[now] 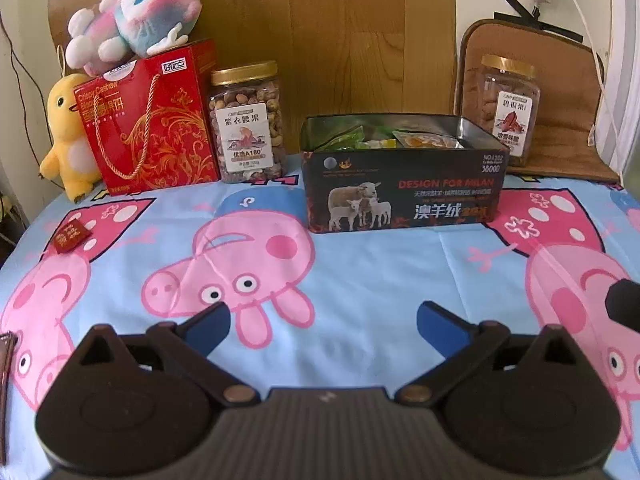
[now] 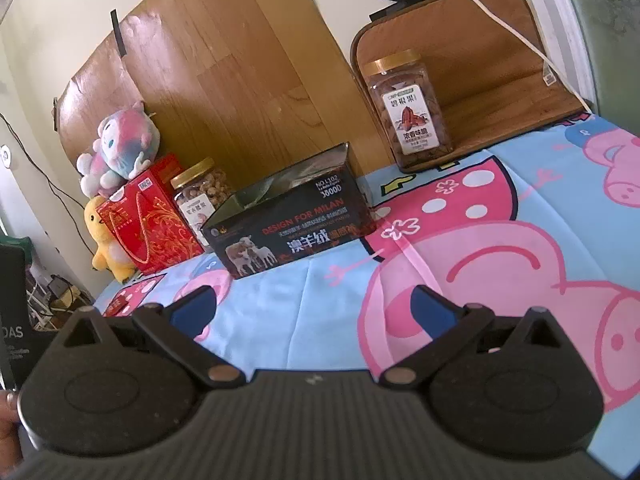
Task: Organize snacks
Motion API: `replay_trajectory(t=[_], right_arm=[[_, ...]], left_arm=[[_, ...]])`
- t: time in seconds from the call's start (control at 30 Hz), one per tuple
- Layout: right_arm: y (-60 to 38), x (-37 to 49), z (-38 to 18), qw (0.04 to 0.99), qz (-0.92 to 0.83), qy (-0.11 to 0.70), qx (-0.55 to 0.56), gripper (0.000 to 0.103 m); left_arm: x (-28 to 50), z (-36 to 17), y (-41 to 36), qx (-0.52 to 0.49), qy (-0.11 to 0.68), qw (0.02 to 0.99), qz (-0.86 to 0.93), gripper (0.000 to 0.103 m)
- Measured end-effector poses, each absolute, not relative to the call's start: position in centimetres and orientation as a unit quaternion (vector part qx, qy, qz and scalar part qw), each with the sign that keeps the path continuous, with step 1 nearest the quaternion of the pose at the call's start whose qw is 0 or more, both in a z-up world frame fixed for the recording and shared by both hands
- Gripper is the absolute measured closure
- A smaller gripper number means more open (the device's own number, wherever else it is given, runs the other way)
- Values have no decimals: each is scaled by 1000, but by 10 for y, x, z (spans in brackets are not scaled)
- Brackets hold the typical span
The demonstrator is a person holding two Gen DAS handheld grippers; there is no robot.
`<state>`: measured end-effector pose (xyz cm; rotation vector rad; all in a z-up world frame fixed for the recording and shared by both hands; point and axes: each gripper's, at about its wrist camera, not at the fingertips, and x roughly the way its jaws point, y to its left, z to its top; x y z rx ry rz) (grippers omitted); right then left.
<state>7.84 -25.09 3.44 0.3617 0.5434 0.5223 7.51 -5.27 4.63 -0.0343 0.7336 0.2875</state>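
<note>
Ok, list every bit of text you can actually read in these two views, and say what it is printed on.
"DESIGN FOR MILAN", "澳羊绒", "38000", "NO.L102": black tin box.
"Crispy Cashew": red gift box.
"紫衣腰果", "A180": left nut jar.
"碧根果": right nut jar.
Small red packet: gold print too blurred.
Smaller lines on the tin and jar labels: unreadable.
"DAS": partial letters on a dark item at the edge of the right view.

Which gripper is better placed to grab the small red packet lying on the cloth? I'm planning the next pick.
Left, probably. The small red packet lies at the table's left side, nearer the left gripper, which is open and empty. The right gripper is open too, but points toward the table's right half.
</note>
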Motion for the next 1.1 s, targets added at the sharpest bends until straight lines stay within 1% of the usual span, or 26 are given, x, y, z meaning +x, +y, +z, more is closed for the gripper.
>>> replay_trajectory(t=[0.27,0.43,1.1], right_arm=[[-239,83,35,914,254,269,165,0],[-233,81,31,913,252,277,164,0],[-221,72,34,911,267,277,151,0]], left_arm=[[77,50,-44,-8,342,927,152,0],[75,48,-40,-10,359,923,139,0],[64,40,-38,2,382,912,151,0]])
